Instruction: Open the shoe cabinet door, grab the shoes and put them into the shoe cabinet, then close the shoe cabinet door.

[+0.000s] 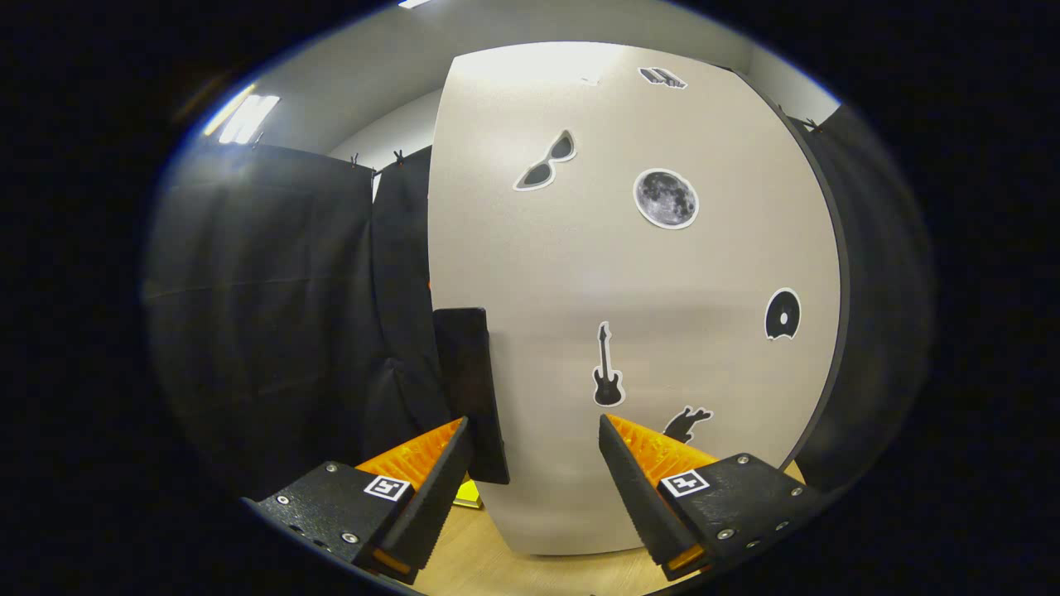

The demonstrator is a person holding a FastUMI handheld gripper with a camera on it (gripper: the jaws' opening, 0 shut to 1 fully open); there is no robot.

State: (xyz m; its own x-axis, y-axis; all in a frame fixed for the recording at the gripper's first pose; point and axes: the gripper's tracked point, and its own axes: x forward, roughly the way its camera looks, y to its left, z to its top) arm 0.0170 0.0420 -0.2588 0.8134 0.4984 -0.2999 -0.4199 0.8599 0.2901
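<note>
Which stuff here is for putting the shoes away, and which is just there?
For the job:
- cabinet door, just ahead of the fingers
- black handle on the door's edge
- hand-held gripper, fingers open and apart

Just there:
- stickers on the door: sunglasses, moon, guitar, record
- yellow thing on the floor, too hidden to name
</note>
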